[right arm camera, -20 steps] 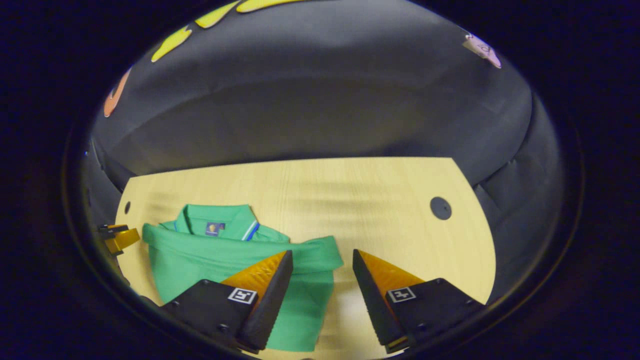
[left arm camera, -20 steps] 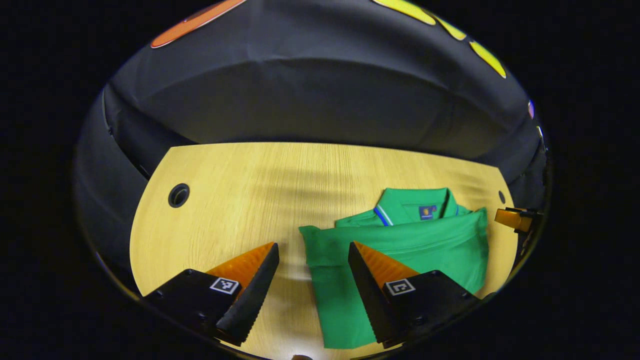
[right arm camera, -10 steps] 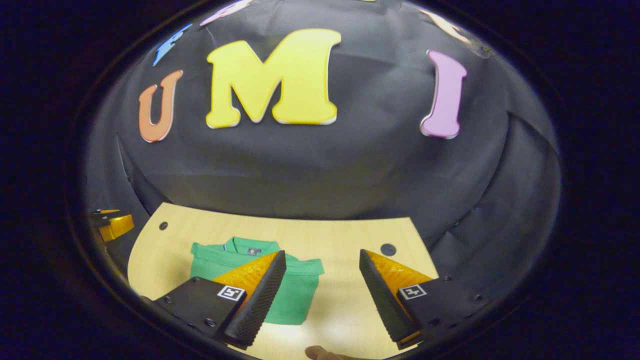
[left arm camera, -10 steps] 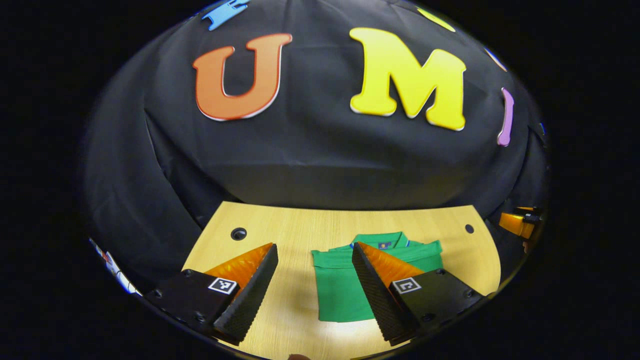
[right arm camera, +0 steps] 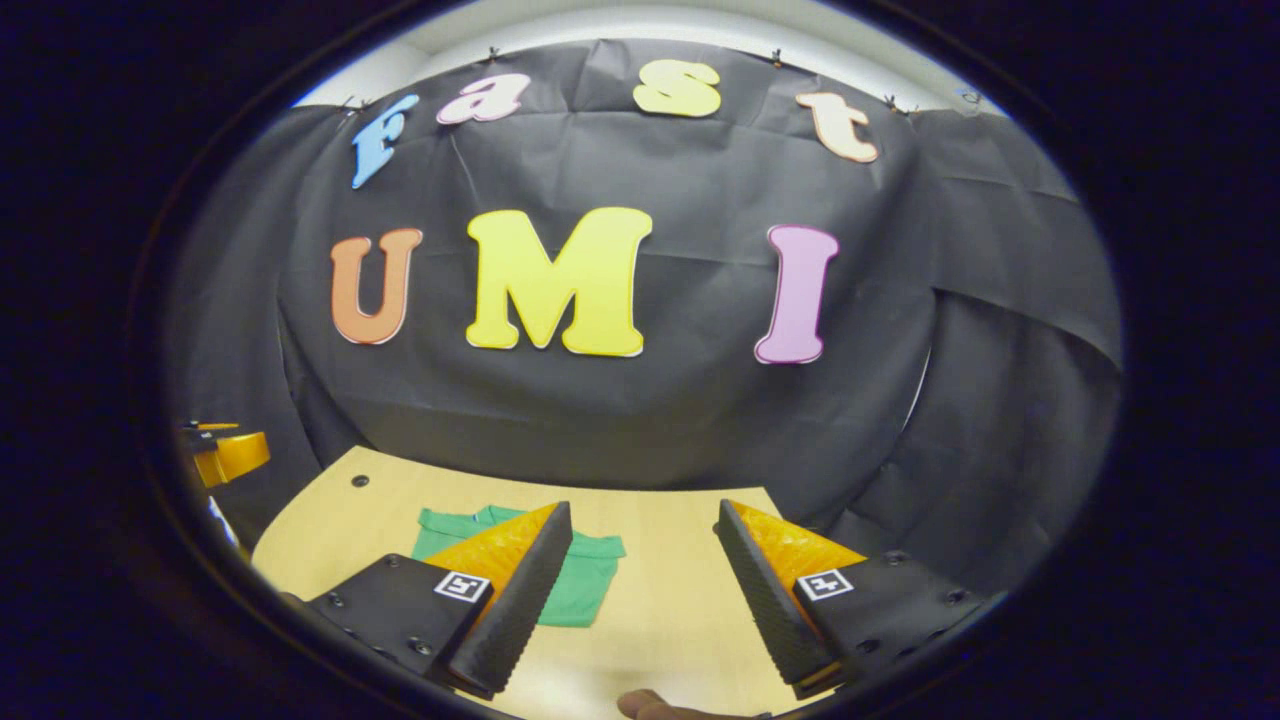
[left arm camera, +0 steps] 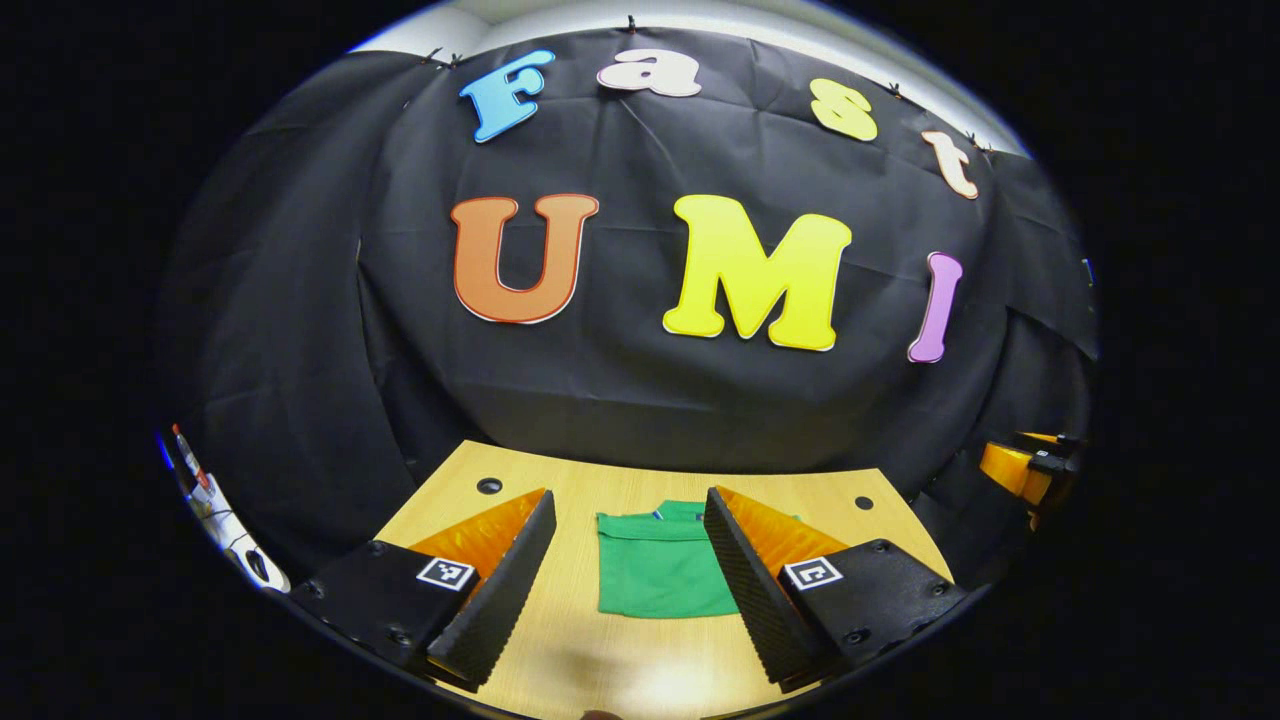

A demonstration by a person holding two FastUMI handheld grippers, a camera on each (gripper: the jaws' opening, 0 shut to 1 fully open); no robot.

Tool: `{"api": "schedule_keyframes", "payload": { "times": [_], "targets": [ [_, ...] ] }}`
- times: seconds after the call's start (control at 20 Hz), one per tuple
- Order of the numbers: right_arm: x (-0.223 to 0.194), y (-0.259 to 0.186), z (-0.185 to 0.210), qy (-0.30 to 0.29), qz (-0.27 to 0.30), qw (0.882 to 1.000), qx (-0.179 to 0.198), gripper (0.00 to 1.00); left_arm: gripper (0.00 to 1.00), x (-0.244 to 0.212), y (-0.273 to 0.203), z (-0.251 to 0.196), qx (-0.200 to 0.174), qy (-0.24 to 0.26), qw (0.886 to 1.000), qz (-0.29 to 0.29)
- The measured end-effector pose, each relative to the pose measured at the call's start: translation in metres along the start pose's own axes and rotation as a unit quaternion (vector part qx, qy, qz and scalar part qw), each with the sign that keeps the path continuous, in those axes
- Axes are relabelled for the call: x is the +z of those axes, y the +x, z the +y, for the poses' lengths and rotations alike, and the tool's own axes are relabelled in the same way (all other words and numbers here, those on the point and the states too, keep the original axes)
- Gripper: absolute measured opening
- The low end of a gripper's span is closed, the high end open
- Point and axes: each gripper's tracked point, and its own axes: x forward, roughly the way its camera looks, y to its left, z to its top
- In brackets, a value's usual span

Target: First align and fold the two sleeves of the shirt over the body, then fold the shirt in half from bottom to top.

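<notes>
The green shirt (left arm camera: 655, 565) lies folded into a compact rectangle on the wooden table (left arm camera: 600, 660), collar at its far edge. My left gripper (left arm camera: 625, 585) is open, held well back from and above the shirt, which shows between its fingers. In the right gripper view the shirt (right arm camera: 590, 575) lies low and left, partly hidden behind the left finger. My right gripper (right arm camera: 640, 595) is open too, with bare table between its fingers. Neither gripper touches the cloth.
The table has round cable holes near its far corners (left arm camera: 489, 486) (left arm camera: 863, 502) (right arm camera: 358, 481). The other gripper shows at the right edge of the left gripper view (left arm camera: 1020, 468) and the left edge of the right gripper view (right arm camera: 225, 452). A fingertip (right arm camera: 650, 706) shows at the bottom.
Both grippers have pulled back and up from the shirt, which now looks smaller and farther off. More of the booth wall has come into view. Both stayed open.
</notes>
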Motion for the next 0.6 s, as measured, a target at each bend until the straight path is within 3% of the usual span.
{"api": "schedule_keyframes", "payload": {
  "times": [0.15, 0.35, 0.6],
  "targets": [
    [-0.022, -0.037, 0.008, -0.01, -0.001, 1.0, 0.025, 0.94, 0.96, -0.029, -0.022, -0.013, -0.005, -0.012, 1.0, 0.01],
    [-0.05, -0.053, 0.008, -0.001, 0.018, 0.999, 0.028, 0.95, 0.97, -0.052, -0.033, -0.017, -0.008, -0.011, 1.0, 0.016],
    [-0.059, -0.054, 0.017, -0.01, 0.029, 0.999, 0.044, 0.95, 0.97, -0.04, -0.037, -0.021, -0.008, 0.014, 1.0, -0.01]
  ]
}}
